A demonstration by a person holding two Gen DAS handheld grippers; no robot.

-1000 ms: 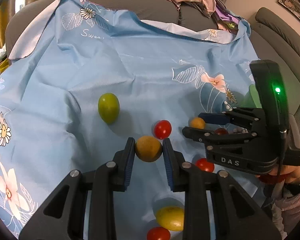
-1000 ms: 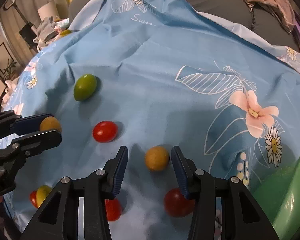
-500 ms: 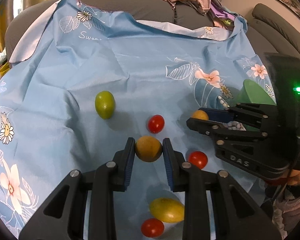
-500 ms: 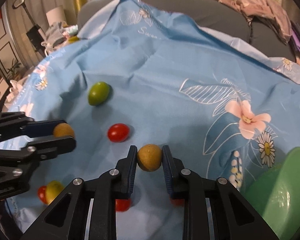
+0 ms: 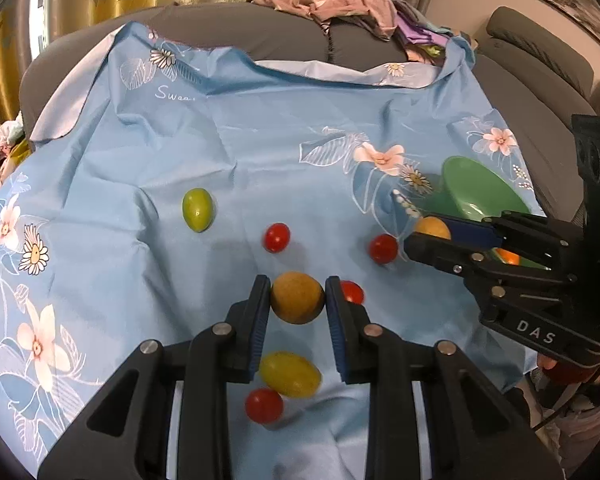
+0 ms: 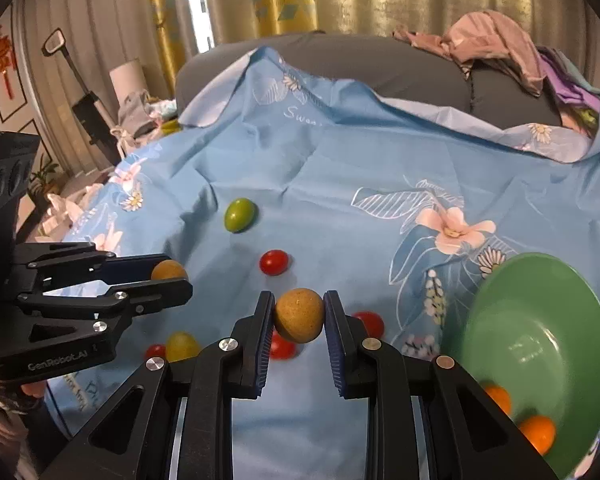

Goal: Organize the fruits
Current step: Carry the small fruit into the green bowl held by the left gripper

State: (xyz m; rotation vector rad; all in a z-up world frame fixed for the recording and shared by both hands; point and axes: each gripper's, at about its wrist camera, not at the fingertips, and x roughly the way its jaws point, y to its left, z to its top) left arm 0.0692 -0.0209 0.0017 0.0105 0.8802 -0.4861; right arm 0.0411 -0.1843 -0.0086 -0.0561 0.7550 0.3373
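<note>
- Both hand-held grippers have risen off the blue floral cloth [image 5: 260, 152] since a second ago: then the right one stood open around its brown fruit on the cloth, and now it is clenched on that fruit and carries it in the air.
- Left hand-held gripper [image 5: 297, 300] grips a round brown fruit [image 5: 297, 298] between its blue pads, well clear of the cloth.
- Right hand-held gripper [image 6: 299, 314] likewise clamps a second brown fruit [image 6: 299, 315]; from the left wrist view this fruit [image 5: 433, 227] sits just in front of the green bowl [image 5: 480, 194].
- The bowl [image 6: 540, 320] lies to the right of both grippers and tilts its mouth toward the right one; two orange fruits [image 6: 536, 434] already rest in it.
- The right hand is plainly the nearer: the bowl is just beside its fingers, so its drop seems a short sideways move. The left must cross over the loose fruit and probably wait for the right to clear.
- Left on the cloth: a green fruit [image 5: 197, 210], a yellow fruit [image 5: 290, 374] and four red tomatoes, one [image 5: 277, 237] near the centre.
- The round fruits have no long axis, so grip angle matters little.
</note>
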